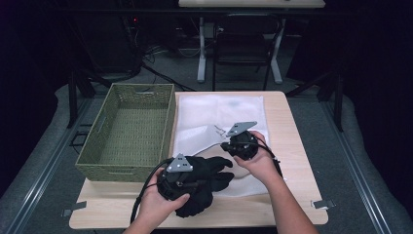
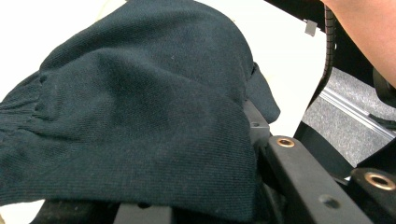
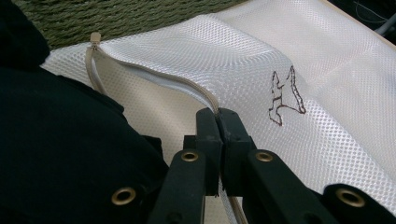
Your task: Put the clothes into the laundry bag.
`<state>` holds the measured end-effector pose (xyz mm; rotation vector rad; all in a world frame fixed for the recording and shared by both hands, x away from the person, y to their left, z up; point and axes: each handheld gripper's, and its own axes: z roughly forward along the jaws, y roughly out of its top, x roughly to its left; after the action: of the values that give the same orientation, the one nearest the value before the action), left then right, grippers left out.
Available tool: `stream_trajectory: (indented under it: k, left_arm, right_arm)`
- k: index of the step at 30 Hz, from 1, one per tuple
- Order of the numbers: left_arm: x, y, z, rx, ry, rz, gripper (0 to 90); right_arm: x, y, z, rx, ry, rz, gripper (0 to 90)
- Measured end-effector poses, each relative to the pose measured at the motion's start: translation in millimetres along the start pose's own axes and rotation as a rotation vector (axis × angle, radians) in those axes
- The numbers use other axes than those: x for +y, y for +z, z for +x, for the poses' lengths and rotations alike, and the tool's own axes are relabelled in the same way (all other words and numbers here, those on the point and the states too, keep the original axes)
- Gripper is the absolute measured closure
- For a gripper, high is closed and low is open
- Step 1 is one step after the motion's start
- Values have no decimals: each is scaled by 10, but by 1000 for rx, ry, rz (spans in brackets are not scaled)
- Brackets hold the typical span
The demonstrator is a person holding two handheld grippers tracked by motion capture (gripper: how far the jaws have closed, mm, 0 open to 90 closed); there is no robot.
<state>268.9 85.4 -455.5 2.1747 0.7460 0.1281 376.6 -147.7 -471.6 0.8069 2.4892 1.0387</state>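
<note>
Right gripper point(image 3: 217, 116): fingers pressed together, pinching the zippered edge of the white mesh laundry bag point(image 3: 261, 60) just beside the beige zipper point(image 3: 140, 77). The pinched edge is lifted off the bag's lower layer, leaving the mouth parted. A small dark embroidered mark point(image 3: 284, 95) sits on the mesh at the 2 o'clock side of the fingertips.

In the high view, the right gripper point(image 1: 225, 145) is held near the tabletop's centre, with the mesh bag point(image 1: 219, 109) spread flat toward 12 o'clock on the wooden tabletop point(image 1: 292, 141).

Left gripper point(image 1: 195, 181): at the 6 o'clock edge of the tabletop, carrying a black knitted garment point(image 1: 207, 173). In the left gripper view the garment point(image 2: 140, 107) drapes over the fingers and hides the tips; the fingers appear closed on the fabric, which bunches around them. The garment lies at the bag's 7 o'clock corner, touching the mesh, its free end pointing toward the right gripper.

A green woven basket point(image 1: 165, 109) stands at 10 o'clock, just beside the bag's left edge.
</note>
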Motion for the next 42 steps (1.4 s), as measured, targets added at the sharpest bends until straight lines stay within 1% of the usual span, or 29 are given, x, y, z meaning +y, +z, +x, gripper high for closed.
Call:
stream_trajectory:
  k: [2,3,7,10,11,13,14,15,16,17,20,21,22,27,30,31,32,33,37,38,42]
  left_arm:
    - [5,36,-3,-2,2,3,728]
    - [4,57,-11,6,1,0,728]
    - [13,119,-7,-3,6,9,728]
    - [10,174,-11,6,2,1,728]
    - [11,186,-10,-1,4,8,728]
    - [4,227,-16,6,3,-1,728]
    - [5,238,-14,1,7,5,728]
    - [1,260,-19,4,6,-1,728]
    - [2,274,-18,2,10,4,728]
    - [-1,291,-24,7,7,-3,728]
    - [0,330,-26,2,17,2,729]
    - [-3,345,-32,5,16,-4,728]
    - [-4,355,-34,4,21,0,728]
    - [-30,428,-49,1,20,6,728]
    - [-44,460,-48,-7,16,13,728]
    - [-50,474,-49,-2,17,10,728]
    - [-54,481,-47,-10,14,14,728]
    - [-62,494,-49,-6,10,9,729]
    - [-78,517,-36,-16,3,15,728]
    - [-86,529,-38,-15,-4,10,728]
    - [-119,562,-29,-21,-9,13,728]
  right_arm:
    - [0,-3,-1,0,0,-1,884]
    - [1,-4,-2,-1,0,-2,883]
    - [1,-6,-2,-2,1,-3,883]
    - [1,-7,-4,-3,1,-5,884]
    - [1,-8,-3,-4,1,-5,884]
    - [1,-13,-1,-5,5,-7,883]
    - [1,-15,2,-6,8,-7,884]
    - [2,-16,3,-6,9,-8,883]
    - [3,-17,3,-5,7,-9,883]
    - [4,-17,3,-5,5,-10,884]
    - [6,-19,6,-5,2,-12,883]
    - [6,-21,5,-5,2,-12,884]
    - [6,-22,5,-5,3,-13,884]
    - [8,-34,0,-6,2,-17,883]
    - [12,-40,3,-10,1,-18,883]
    - [14,-41,7,-10,2,-19,884]
    - [16,-42,7,-12,0,-21,883]
    - [17,-44,7,-12,-1,-21,884]
    - [25,-56,15,-15,2,-24,884]
    - [27,-61,15,-15,1,-27,884]
    - [39,-82,14,-15,0,-36,883]
